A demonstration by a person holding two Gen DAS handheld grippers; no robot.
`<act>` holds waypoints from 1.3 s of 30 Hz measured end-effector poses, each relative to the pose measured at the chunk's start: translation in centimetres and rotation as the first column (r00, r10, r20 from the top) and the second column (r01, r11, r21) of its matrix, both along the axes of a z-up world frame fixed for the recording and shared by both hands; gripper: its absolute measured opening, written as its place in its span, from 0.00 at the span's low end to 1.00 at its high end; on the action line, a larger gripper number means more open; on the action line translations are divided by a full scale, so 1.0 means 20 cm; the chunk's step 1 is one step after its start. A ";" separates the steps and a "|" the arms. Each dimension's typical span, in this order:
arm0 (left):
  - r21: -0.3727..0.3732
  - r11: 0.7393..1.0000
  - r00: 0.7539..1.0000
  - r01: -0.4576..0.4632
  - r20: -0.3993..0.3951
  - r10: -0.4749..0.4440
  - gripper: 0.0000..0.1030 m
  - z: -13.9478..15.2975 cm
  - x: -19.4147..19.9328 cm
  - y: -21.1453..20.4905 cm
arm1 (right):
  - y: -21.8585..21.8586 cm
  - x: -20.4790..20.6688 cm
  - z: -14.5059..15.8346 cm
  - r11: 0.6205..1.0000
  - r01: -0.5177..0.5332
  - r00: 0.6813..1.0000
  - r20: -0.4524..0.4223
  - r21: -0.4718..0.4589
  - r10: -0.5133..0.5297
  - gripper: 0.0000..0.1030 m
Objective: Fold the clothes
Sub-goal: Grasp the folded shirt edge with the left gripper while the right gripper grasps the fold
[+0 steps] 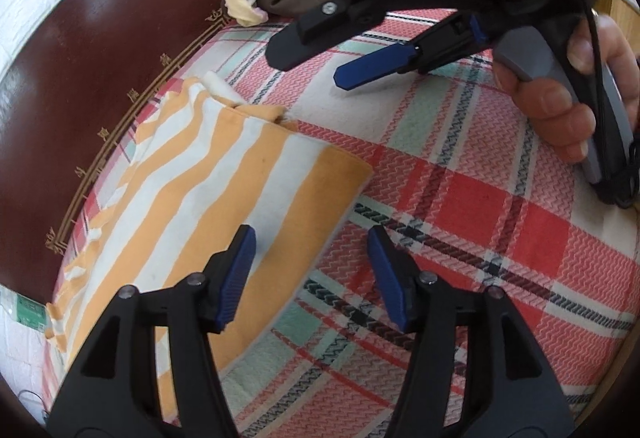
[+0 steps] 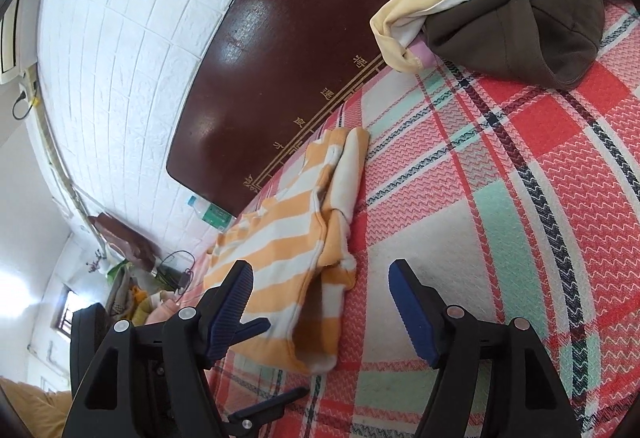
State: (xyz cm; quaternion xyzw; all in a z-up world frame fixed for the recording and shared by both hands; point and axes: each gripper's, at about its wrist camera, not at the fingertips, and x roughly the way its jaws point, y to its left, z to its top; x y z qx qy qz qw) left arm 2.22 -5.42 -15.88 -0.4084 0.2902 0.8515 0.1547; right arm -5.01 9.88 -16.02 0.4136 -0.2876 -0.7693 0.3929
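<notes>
Here the left gripper (image 1: 312, 274) is hanging with its jaws apart and nothing between the pads, straddling the near right edge of the striped garment (image 1: 224, 198): one blue pad is hovering over the orange-and-white cloth, the other over the bare plaid bedcover (image 1: 480, 222). The right gripper (image 2: 322, 304) is likewise standing open and empty, with the same garment lying just ahead and to its left. The garment is lying folded into a long strip on the bedcover, its long axis running from the grippers away toward the dark headboard (image 1: 80, 70). By my judgement the left gripper is sitting nearer the cloth, so the next fold probably starts from this near end. A heap of other clothes (image 2: 500, 10) is waiting well apart by the headboard.
</notes>
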 end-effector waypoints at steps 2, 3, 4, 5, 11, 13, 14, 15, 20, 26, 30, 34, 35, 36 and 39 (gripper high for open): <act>0.002 1.000 1.000 -0.001 0.002 0.001 0.65 0.00 -0.02 0.00 | 0.00 0.00 0.00 1.000 -0.001 1.000 0.000 -0.004 0.001 0.70; 0.005 1.000 1.000 -0.002 0.004 0.002 0.65 0.00 -0.02 0.00 | 0.00 0.00 0.00 1.000 -0.002 1.000 -0.001 -0.004 0.002 0.71; 0.013 1.000 1.000 -0.003 0.011 0.003 0.65 0.00 -0.04 0.00 | 0.00 0.00 0.00 1.000 -0.002 1.000 -0.002 -0.004 0.002 0.71; 0.019 1.000 1.000 -0.002 0.017 0.001 0.65 0.00 -0.05 0.00 | 0.00 0.00 0.00 1.000 -0.002 1.000 -0.004 -0.005 0.002 0.71; 0.055 0.998 1.000 0.008 0.024 -0.010 0.59 -0.01 -0.13 -0.01 | 0.00 0.00 -0.01 1.000 -0.001 1.000 -0.004 -0.009 0.001 0.71; 0.087 0.996 0.999 -0.005 0.050 0.001 0.40 -0.01 -0.15 -0.02 | 0.00 0.01 -0.01 1.000 -0.001 1.000 -0.004 -0.009 0.001 0.71; 0.101 0.995 0.998 -0.013 0.062 0.006 0.34 -0.01 -0.15 -0.02 | 0.00 0.01 0.00 1.000 -0.001 1.000 -0.005 -0.004 0.001 0.71; 0.110 0.994 0.998 -0.019 0.064 0.012 0.31 0.00 -0.16 -0.02 | 0.00 0.01 0.00 1.000 -0.001 1.000 -0.005 0.000 0.001 0.71; 0.200 0.976 0.993 -0.084 0.093 0.067 0.18 0.02 -0.18 -0.07 | -0.03 -0.02 0.01 1.000 -0.008 1.000 0.012 0.018 0.008 0.71; 0.335 0.927 0.982 -0.169 0.137 0.130 0.17 0.05 -0.20 -0.18 | -0.12 -0.18 0.04 0.997 -0.030 0.997 0.080 0.067 0.024 0.72; 0.403 0.889 0.974 -0.216 0.155 0.166 0.17 0.08 -0.20 -0.24 | -0.25 -0.31 0.03 0.992 -0.061 0.991 0.127 0.106 0.047 0.72; 0.478 0.839 0.964 -0.260 0.182 0.195 0.17 0.10 -0.19 -0.31 | -0.39 -0.37 0.03 0.979 -0.110 0.986 0.143 0.174 0.086 0.72; 0.491 0.828 0.961 -0.269 0.187 0.201 0.17 0.10 -0.18 -0.33 | -0.41 -0.38 0.03 0.977 -0.122 0.984 0.153 0.176 0.095 0.72; 0.503 0.818 0.959 -0.278 0.193 0.208 0.17 0.10 -0.18 -0.34 | -0.43 -0.39 0.02 0.975 -0.134 0.981 0.164 0.178 0.105 0.72; 0.535 0.787 0.951 -0.308 0.209 0.229 0.17 0.10 -0.17 -0.38 | -0.47 -0.41 0.02 0.971 -0.153 0.975 0.190 0.182 0.118 0.72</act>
